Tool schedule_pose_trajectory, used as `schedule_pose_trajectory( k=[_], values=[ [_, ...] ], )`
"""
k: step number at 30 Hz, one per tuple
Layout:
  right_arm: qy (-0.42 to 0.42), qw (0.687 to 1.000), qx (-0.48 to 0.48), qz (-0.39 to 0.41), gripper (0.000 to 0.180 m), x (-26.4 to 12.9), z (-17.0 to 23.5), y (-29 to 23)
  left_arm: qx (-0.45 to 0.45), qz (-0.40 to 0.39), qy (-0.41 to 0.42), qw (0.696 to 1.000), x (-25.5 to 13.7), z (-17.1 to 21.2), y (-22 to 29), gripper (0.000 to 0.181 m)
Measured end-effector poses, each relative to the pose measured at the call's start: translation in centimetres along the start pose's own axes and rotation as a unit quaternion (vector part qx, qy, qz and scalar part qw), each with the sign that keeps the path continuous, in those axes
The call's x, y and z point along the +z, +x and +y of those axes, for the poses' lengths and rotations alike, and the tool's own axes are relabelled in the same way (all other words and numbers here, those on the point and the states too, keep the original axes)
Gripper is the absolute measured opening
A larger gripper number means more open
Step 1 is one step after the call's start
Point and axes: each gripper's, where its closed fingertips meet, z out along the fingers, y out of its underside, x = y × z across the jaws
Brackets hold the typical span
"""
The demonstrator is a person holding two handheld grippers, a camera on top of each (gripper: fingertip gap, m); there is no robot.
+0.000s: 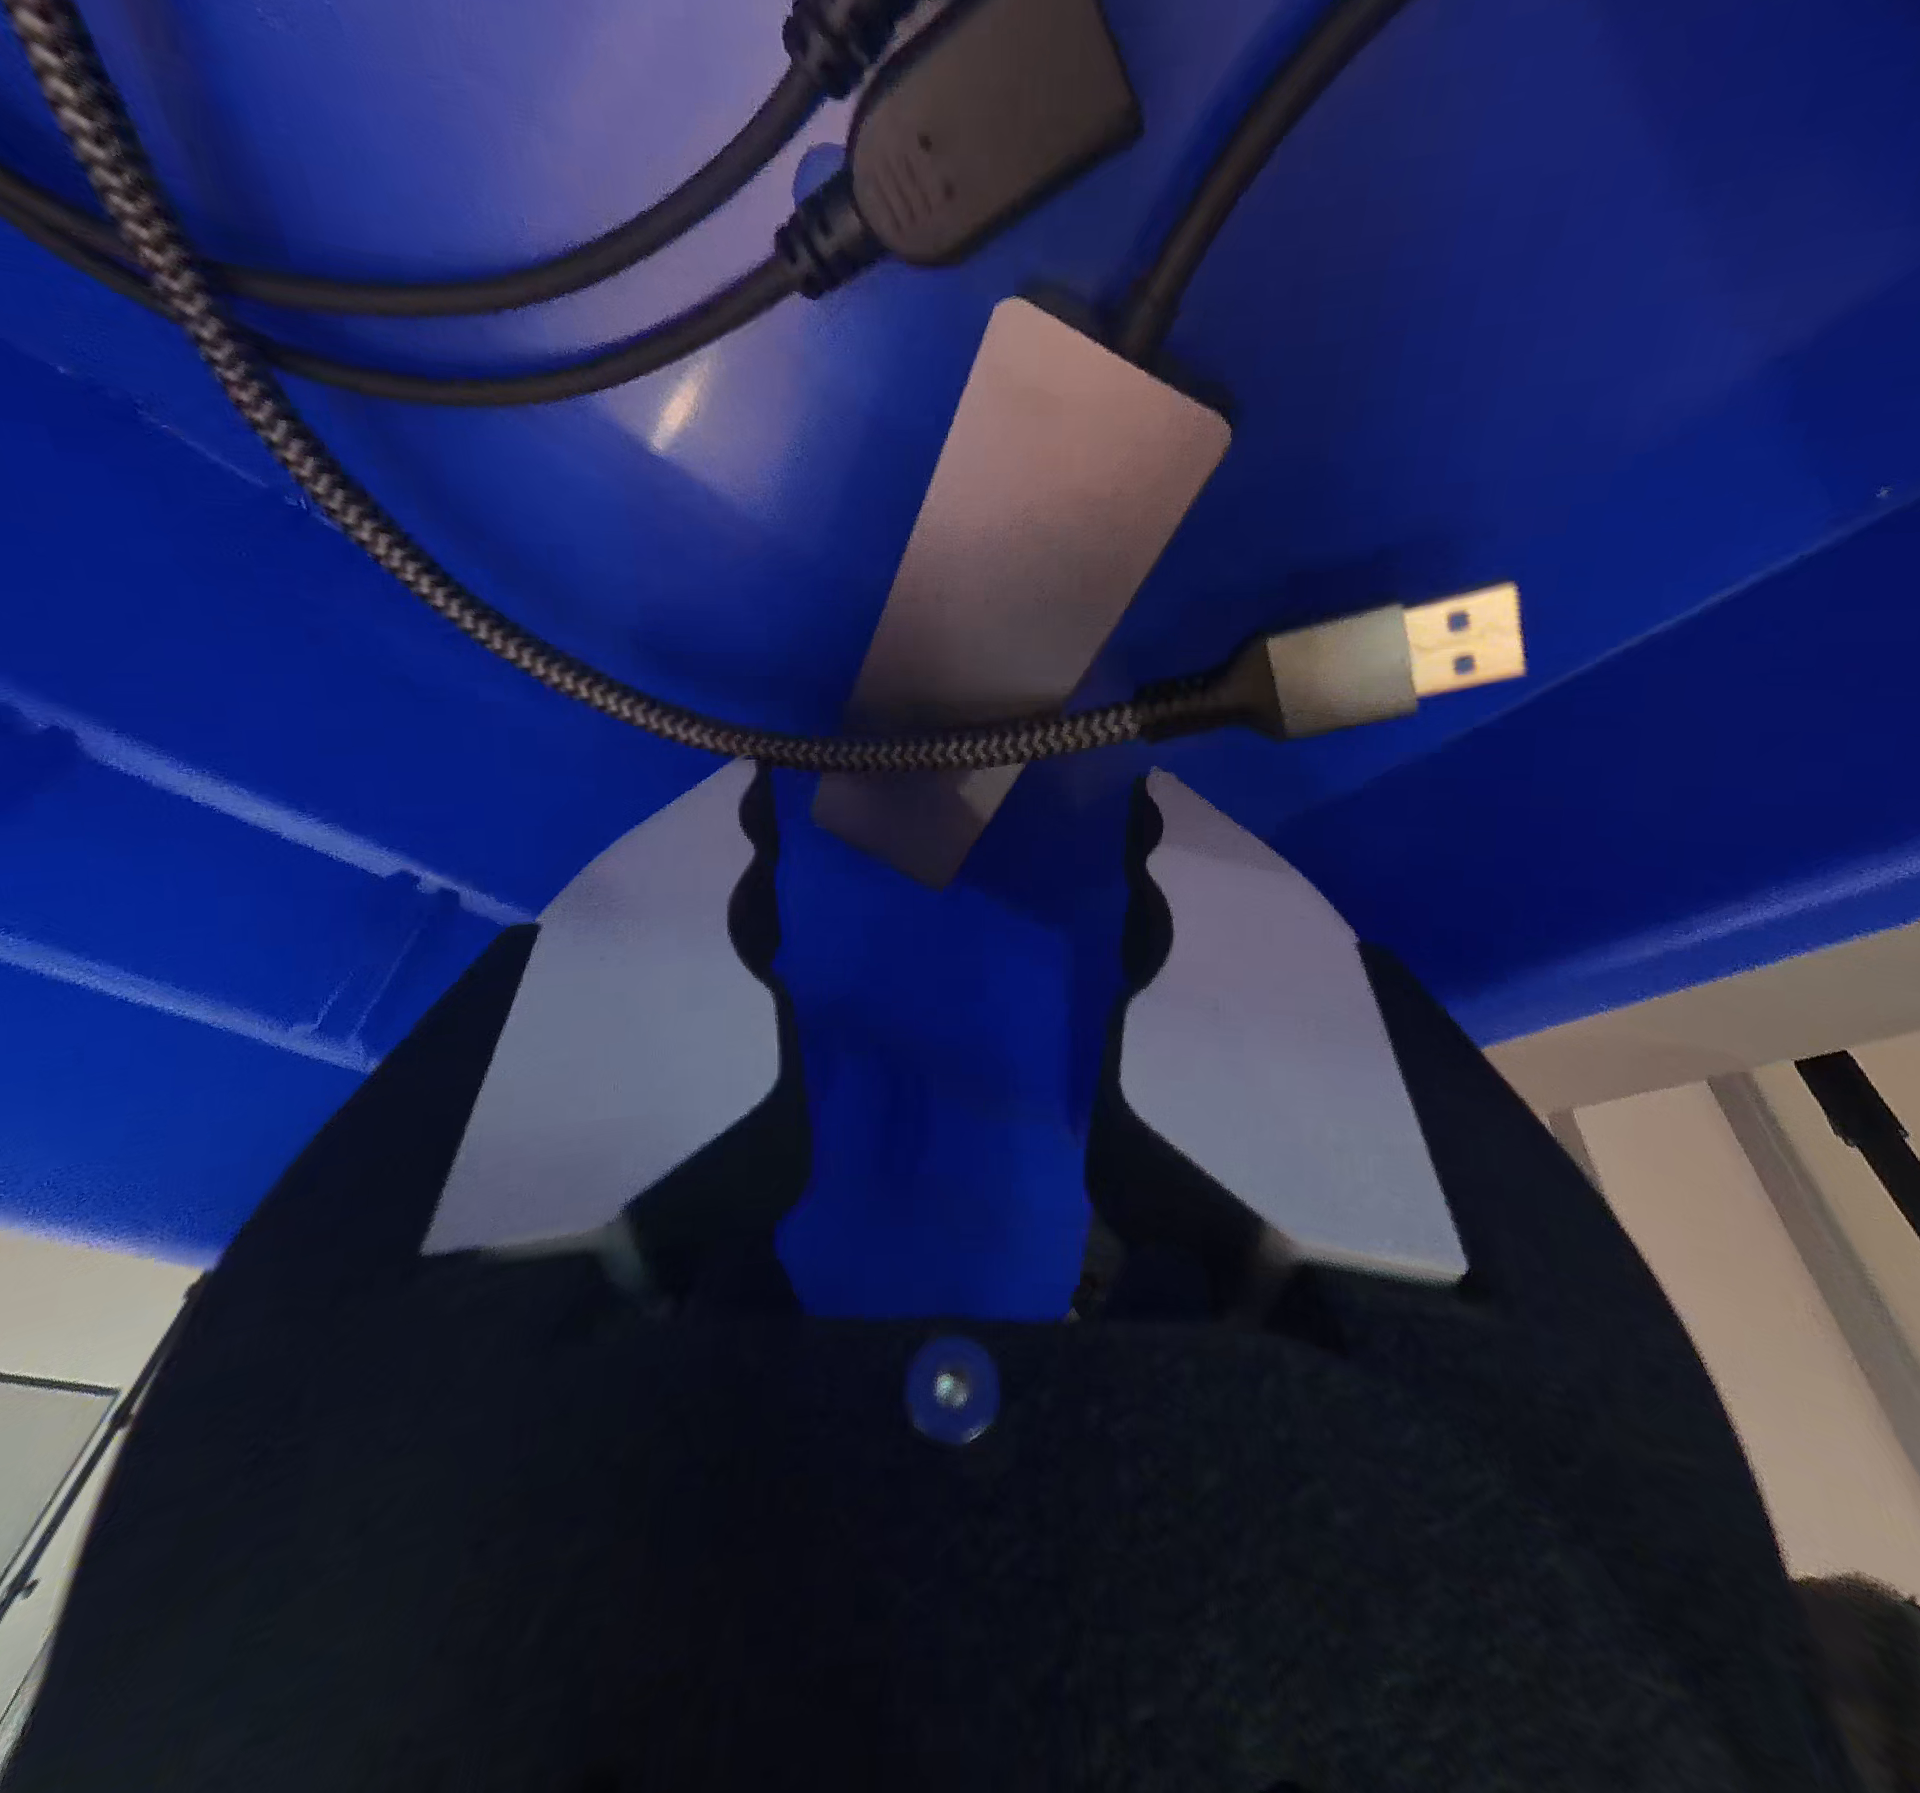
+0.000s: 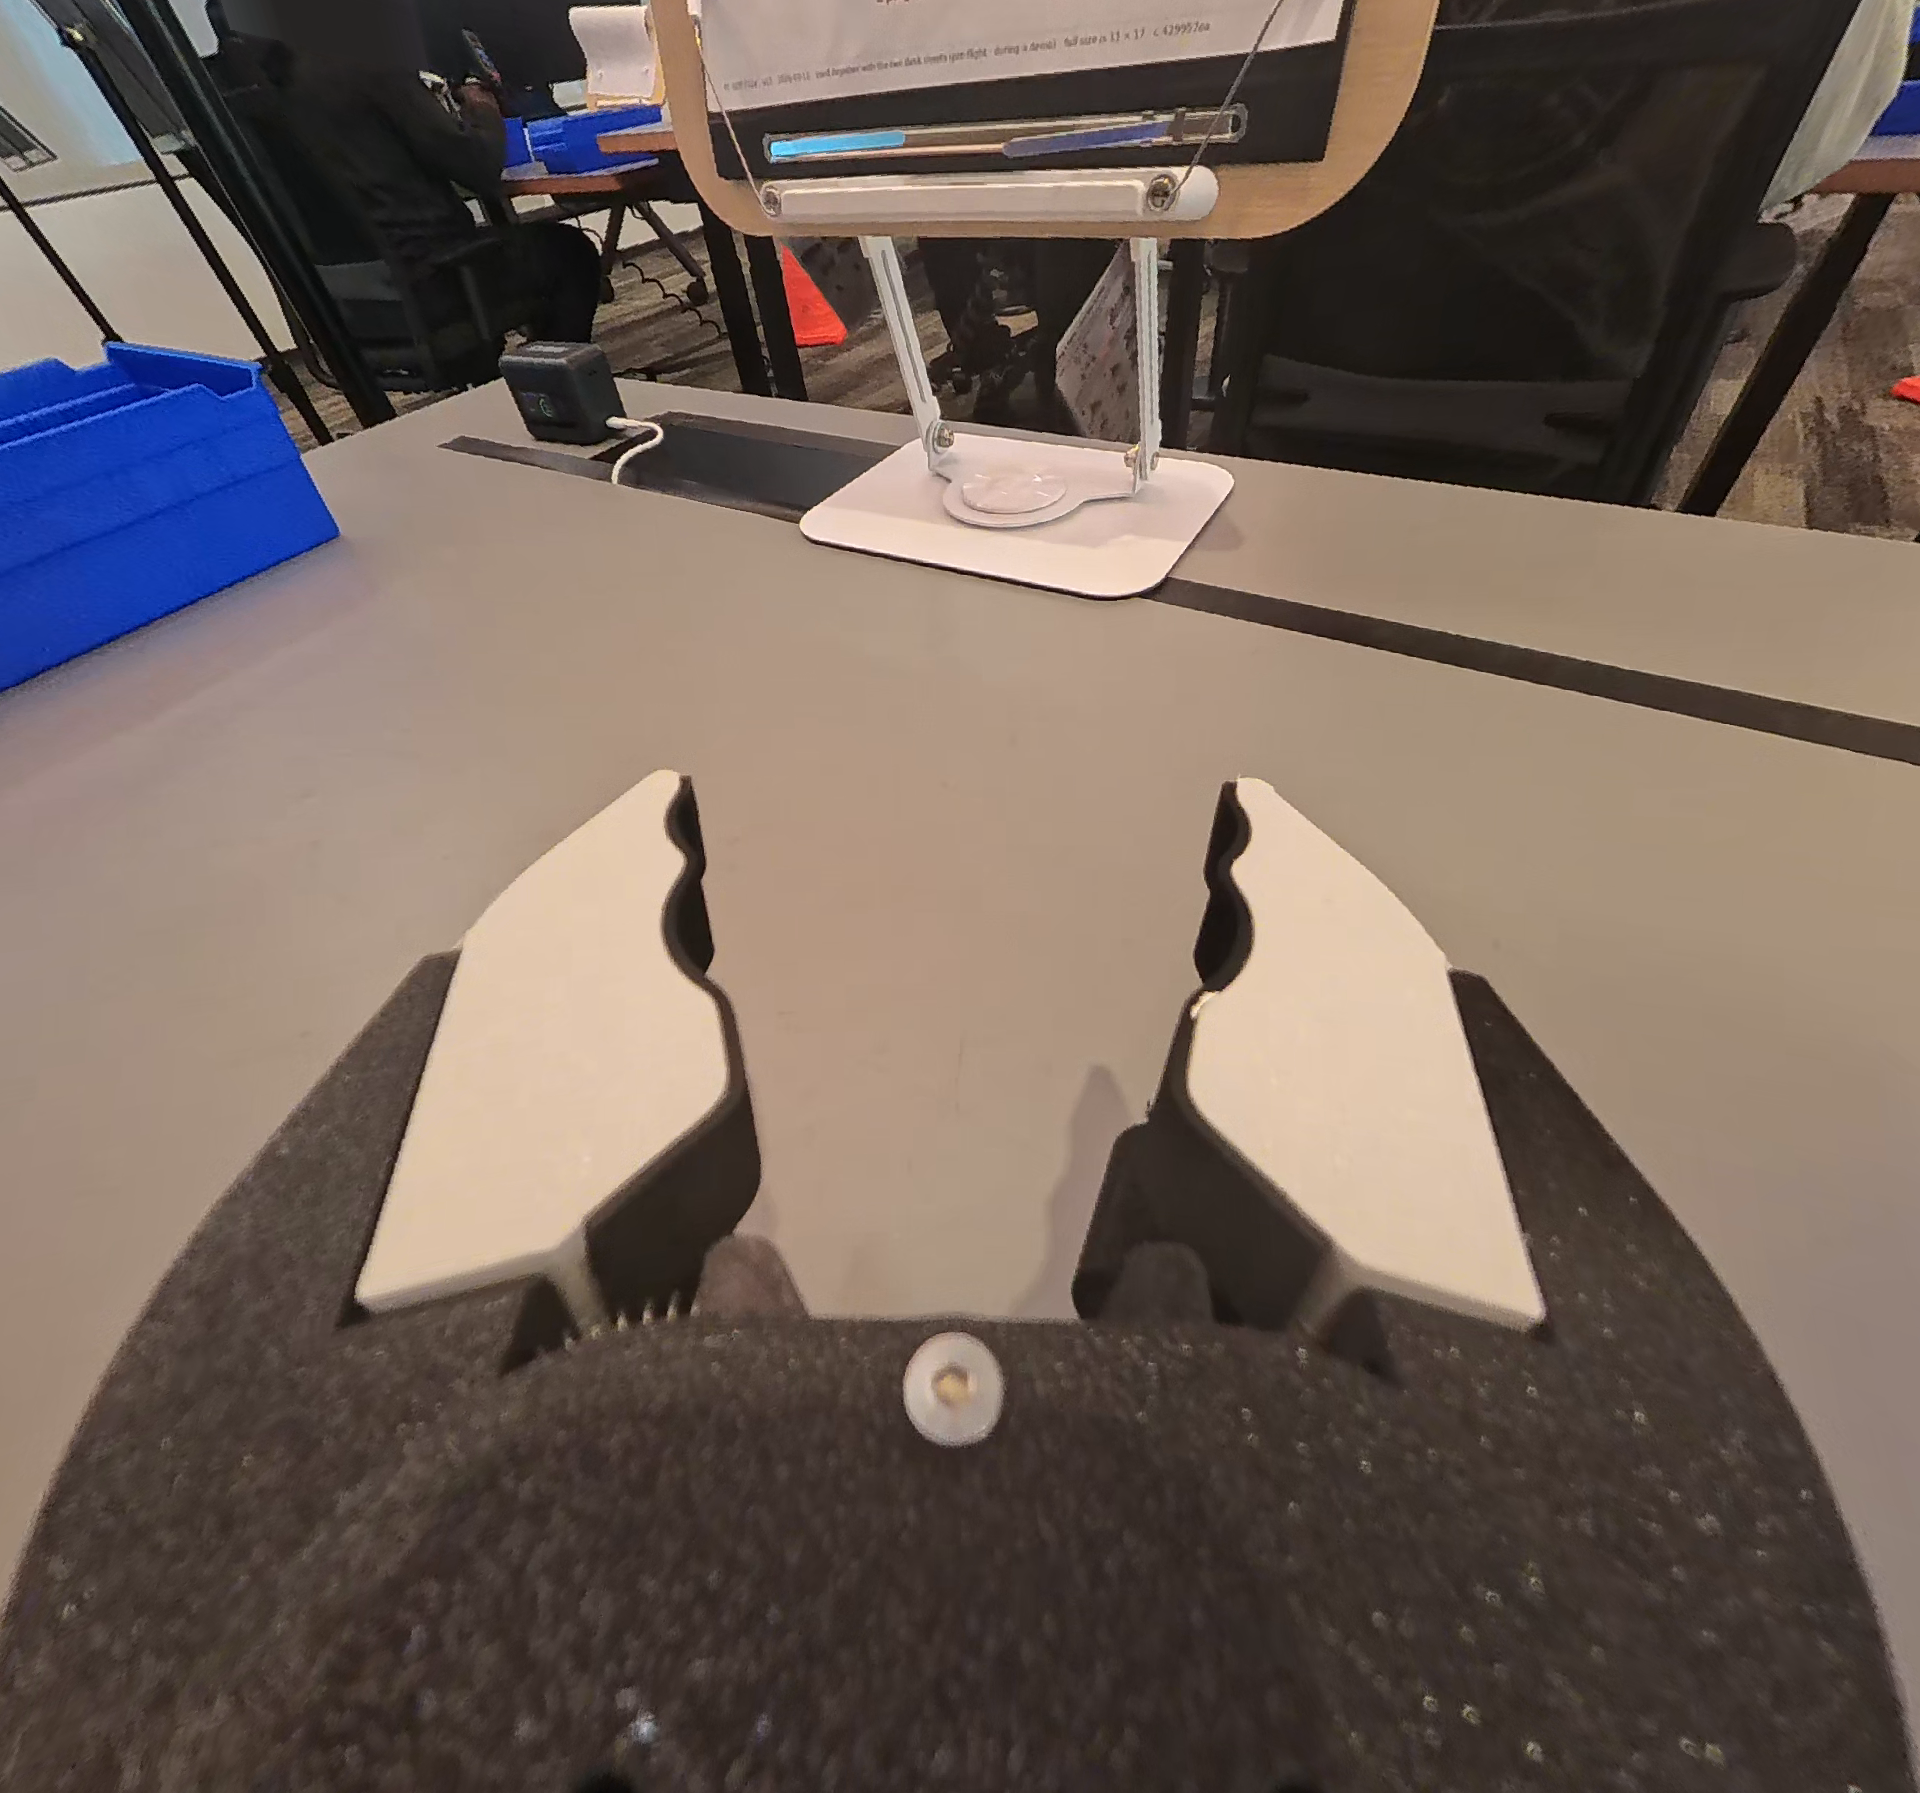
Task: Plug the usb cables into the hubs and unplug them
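Here your left gripper (image 1: pixel 945 808), fingers apart, faces a braided cable (image 1: pixel 935 741) crossing the silver hub (image 1: pixel 1029 538); your right gripper (image 2: pixel 961 808), also spread, sees only bare table (image 2: pixel 935 683) and a stand (image 2: pixel 1023 522).

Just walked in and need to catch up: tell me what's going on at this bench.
A person is working with two handheld claws on USB gear in a blue bin. The left claw is open, poised over a grey USB hub with a braided USB cable draped across it, its plug lying free. Two black cables sit plugged into another hub farther back. The right claw hangs open and empty over the grey table.
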Motion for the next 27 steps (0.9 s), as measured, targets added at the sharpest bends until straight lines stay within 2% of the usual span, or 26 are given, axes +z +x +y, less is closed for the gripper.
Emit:
schedule_pose_trajectory(
  k=[11, 13, 15, 27],
  values=[
    [-0.003, 1.000, -0.001, -0.001, 0.092, 0.0, 0.1, 0.1, -0.019, 0.004, -0.029, 0.999, 1.0, -0.5, -0.5, 0.058],
    [0.001, 1.000, 0.000, -0.001, 0.092, -0.1, -0.1, 0.1, -0.034, 0.014, -0.033, 0.999, 1.1, -0.1, -0.2, 0.054],
    [0.004, 1.000, 0.000, -0.001, 0.092, -0.3, -0.3, 0.1, -0.046, 0.033, -0.041, 0.998, 1.3, 0.6, 0.6, 0.043],
    [0.025, 1.000, 0.005, -0.008, 0.091, -0.9, -1.3, -0.2, -0.132, 0.051, 0.021, 0.990, 0.9, 2.4, 2.4, 0.036]
  ],
)
